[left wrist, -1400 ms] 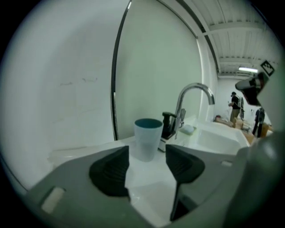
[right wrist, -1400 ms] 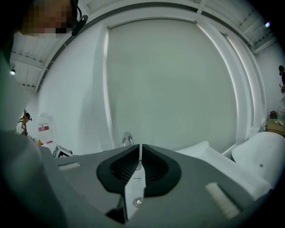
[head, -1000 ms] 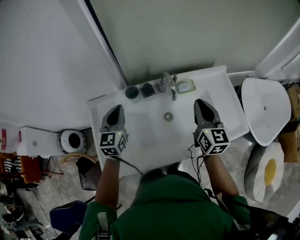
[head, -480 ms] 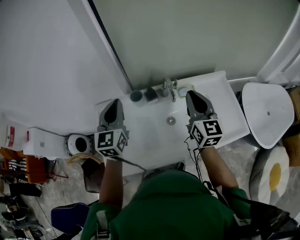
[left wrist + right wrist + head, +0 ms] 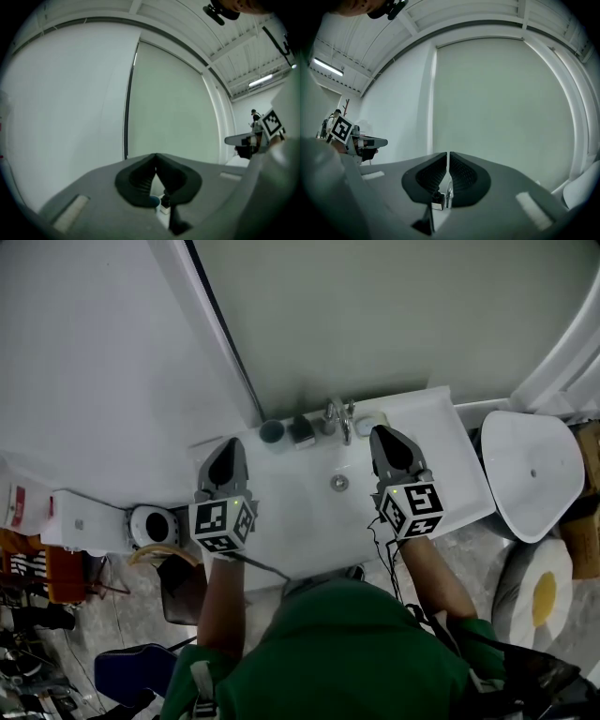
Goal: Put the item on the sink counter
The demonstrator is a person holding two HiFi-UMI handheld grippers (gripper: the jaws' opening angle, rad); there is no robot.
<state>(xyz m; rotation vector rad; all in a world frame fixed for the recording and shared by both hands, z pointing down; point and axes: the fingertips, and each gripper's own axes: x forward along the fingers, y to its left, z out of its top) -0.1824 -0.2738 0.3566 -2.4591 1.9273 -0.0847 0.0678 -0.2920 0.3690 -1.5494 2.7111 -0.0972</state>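
Note:
A white sink counter (image 5: 450,442) holds a basin with a drain (image 5: 339,483) and a chrome faucet (image 5: 339,415). Along its back edge stand a dark round cup (image 5: 272,431), a dark square item (image 5: 302,430) and a pale dish (image 5: 371,419). My left gripper (image 5: 230,448) hovers over the counter's left part, shut and empty; the left gripper view shows the jaws (image 5: 155,157) meeting, with the cup (image 5: 153,201) below. My right gripper (image 5: 382,435) hangs right of the faucet, also shut with nothing held (image 5: 447,154). Beneath it appear the faucet (image 5: 448,194) and the square item (image 5: 437,202).
A pale wall panel with a dark vertical frame (image 5: 220,329) rises behind the sink. A white toilet lid (image 5: 530,470) and a yellow-and-white cushion (image 5: 539,582) lie to the right. A round white bin (image 5: 150,523) and clutter sit at the left.
Both grippers have moved toward the back of the sink, nearer the faucet and the items there. Both stay shut and empty.

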